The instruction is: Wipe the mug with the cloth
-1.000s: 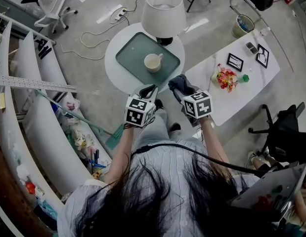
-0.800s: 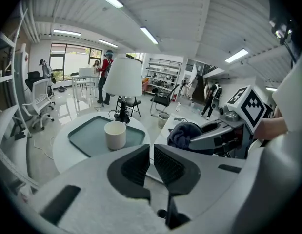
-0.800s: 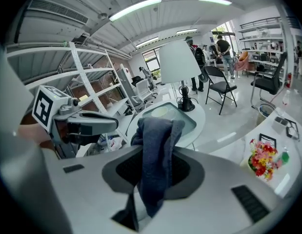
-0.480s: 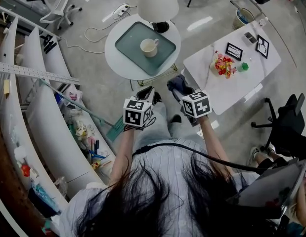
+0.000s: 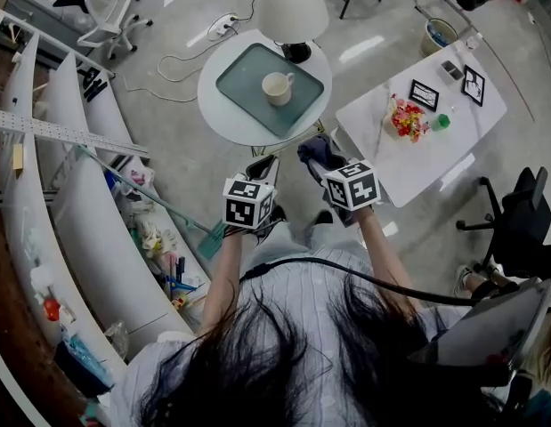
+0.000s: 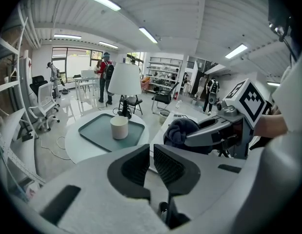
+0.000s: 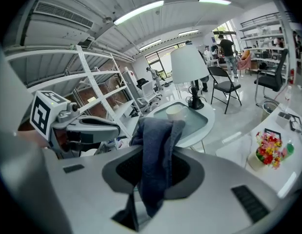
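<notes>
A cream mug (image 5: pixel 277 88) stands on a green tray (image 5: pixel 248 71) on a round white table (image 5: pixel 223 114), a short way ahead of both grippers. My right gripper (image 5: pixel 321 157) is shut on a dark blue cloth (image 5: pixel 312 149), which hangs bunched between its jaws (image 7: pixel 158 135). My left gripper (image 5: pixel 265 164) is shut with nothing in it, level with the right one and just left of it. In the left gripper view the mug (image 6: pixel 119 127) sits beyond the closed jaws, with the cloth (image 6: pixel 180 130) to the right. The right gripper view shows the mug (image 7: pixel 174 112) behind the cloth.
A white lamp (image 5: pixel 293 7) stands at the far edge of the round table. A white rectangular table (image 5: pixel 453 123) with flowers (image 5: pixel 406 119) and small frames is on the right. Curved white shelves (image 5: pixel 79 203) line the left. A black chair (image 5: pixel 515 229) stands far right.
Both grippers stand a little farther back from the round table's near edge than a second ago. The cloth stays in the right gripper; the mug has not moved on its tray.
</notes>
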### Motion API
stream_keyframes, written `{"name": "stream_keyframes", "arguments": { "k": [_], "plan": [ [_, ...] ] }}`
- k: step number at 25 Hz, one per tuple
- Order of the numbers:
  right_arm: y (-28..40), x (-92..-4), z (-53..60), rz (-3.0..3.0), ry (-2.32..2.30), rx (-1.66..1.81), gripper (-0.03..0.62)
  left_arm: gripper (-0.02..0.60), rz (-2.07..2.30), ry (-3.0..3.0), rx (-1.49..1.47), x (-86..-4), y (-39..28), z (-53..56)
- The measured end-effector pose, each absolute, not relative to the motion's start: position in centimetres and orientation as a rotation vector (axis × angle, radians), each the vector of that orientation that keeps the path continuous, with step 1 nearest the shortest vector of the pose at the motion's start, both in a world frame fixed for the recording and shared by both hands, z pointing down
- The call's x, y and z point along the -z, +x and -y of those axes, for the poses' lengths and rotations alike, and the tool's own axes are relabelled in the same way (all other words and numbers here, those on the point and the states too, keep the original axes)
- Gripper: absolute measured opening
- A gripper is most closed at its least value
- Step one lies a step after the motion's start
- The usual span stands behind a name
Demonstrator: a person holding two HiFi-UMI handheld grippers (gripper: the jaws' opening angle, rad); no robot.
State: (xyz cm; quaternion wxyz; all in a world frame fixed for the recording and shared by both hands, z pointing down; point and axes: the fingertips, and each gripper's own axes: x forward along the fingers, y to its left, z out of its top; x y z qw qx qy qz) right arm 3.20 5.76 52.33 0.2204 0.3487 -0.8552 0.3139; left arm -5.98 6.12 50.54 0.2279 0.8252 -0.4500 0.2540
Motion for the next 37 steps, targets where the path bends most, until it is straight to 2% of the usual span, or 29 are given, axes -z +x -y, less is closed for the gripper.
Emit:
{"name": "stream_keyframes", "arguments": {
  "k": [14,37],
  "plan": [
    [-0.9,-52.2,-6.1,2.317,0.995,-0.902,0.094,0.040,1.152,2.345,-0.730,-49.6,-9.5,-5.6],
    [-2.1,-52.8,-5.6,2.281,0.976,-0.897,0.094,0.040,1.094,2.375,-0.746,-50.2,-9.8,-4.7]
  ]
}}
